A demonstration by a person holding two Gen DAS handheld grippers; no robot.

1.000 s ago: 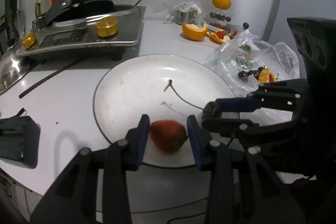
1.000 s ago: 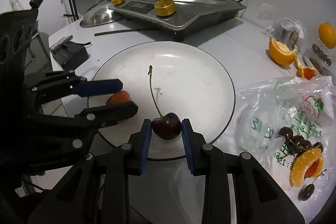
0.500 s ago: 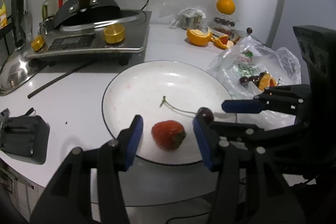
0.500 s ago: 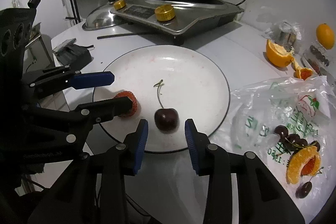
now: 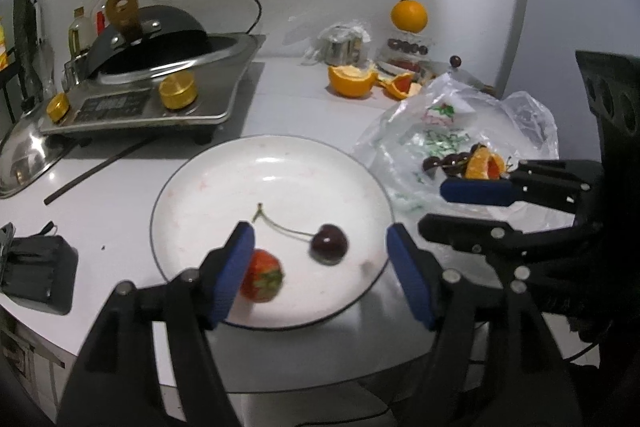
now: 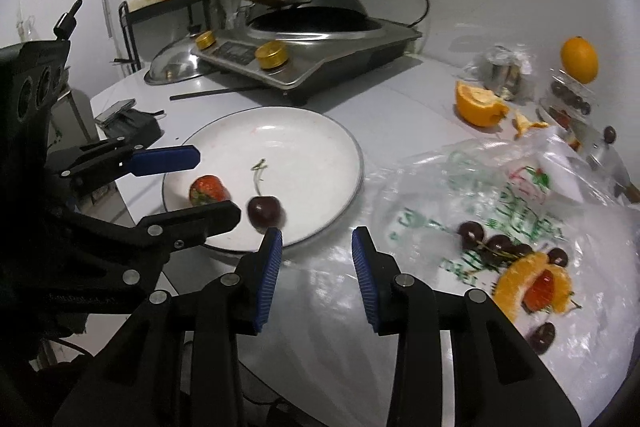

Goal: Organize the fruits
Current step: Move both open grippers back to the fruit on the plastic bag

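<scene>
The left gripper point(image 5: 320, 259) is spread wide over the near half of the white plate point(image 5: 224, 183), gripping nothing; the strawberry point(image 5: 262, 275) lies just beside its left pad and the cherry point(image 5: 329, 243) lies free between the pads, stem pointing toward the plate centre. The right gripper point(image 6: 316, 259) is also parted and empty, positioned over the table at the plate's near rim, just beside the cherry. Only the right wrist view shows the full contents of the plastic bag point(image 6: 520, 195): loose cherries point(image 6: 496, 243) and an orange segment point(image 6: 532, 285). Both views show the cut orange point(image 5: 352, 81), the whole orange point(image 5: 409, 15) and the cooker point(image 5: 160, 87) behind
</scene>
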